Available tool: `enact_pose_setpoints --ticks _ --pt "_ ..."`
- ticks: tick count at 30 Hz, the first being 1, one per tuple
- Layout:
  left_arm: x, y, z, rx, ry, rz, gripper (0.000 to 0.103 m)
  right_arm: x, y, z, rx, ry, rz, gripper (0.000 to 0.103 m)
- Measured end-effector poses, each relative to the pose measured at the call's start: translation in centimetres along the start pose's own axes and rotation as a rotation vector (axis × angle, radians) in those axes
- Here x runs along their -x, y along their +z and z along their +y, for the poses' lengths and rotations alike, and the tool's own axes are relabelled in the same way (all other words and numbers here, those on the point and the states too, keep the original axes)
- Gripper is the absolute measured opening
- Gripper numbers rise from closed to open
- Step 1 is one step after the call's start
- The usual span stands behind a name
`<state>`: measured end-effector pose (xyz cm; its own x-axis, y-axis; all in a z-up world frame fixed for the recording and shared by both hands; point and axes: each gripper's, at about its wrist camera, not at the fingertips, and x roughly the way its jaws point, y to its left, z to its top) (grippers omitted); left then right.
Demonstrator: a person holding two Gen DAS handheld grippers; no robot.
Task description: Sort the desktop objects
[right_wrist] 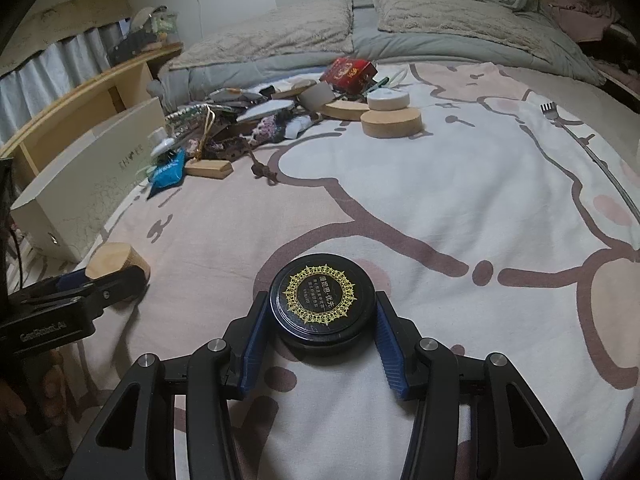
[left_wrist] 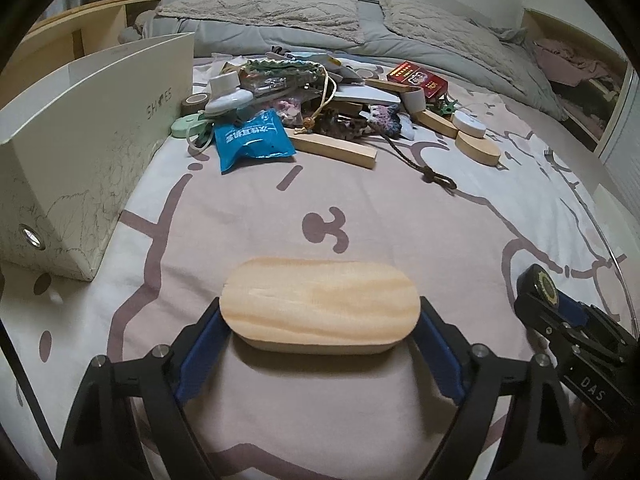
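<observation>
Two grippers are each clamped on something above the patterned bedsheet [right_wrist: 440,184]: the left gripper [left_wrist: 320,312] pinches an oval wooden block [left_wrist: 320,304] by its rounded ends between blue pads, and the right gripper [right_wrist: 322,312] squeezes a round black tin [right_wrist: 322,300] with a gold ornamental lid. The one container in sight is a cream shoe box [left_wrist: 80,136] standing on the left side of the bed; its inside is turned away from both cameras, so its contents cannot be told. Just beside its far end lies the heap of loose things: a blue packet [left_wrist: 250,140], a long wooden bar [left_wrist: 334,150], a red box [left_wrist: 416,78], a white round case [left_wrist: 469,123] leaning on a wooden disc [left_wrist: 478,148], and a dark knotted cord [left_wrist: 434,176] trailing toward the camera. The left wrist view shows the printed lettering on the box side and a metal eyelet on its near end, and catches the right gripper with the tin at its lower right edge. The right wrist view alone shows a long-handled metal rake-like tool [right_wrist: 588,148] lying on the sheet to the right, well apart from the heap, and the left gripper holding the block near the box.
</observation>
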<state>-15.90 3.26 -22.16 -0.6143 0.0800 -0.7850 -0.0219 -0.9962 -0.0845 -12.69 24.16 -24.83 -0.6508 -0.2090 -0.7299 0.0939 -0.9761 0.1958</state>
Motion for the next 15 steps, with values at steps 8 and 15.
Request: enact_pose_setpoints --ticks 8,15 --pt "1.8 1.4 0.2 0.014 -0.015 -0.058 0.089 0.5 0.9 0.6 -0.008 0.003 0.030 0.050" --pt "4.1 2.8 0.2 0.011 -0.015 -0.135 0.089 2.2 2.3 1.7 -0.002 0.042 0.002 0.050"
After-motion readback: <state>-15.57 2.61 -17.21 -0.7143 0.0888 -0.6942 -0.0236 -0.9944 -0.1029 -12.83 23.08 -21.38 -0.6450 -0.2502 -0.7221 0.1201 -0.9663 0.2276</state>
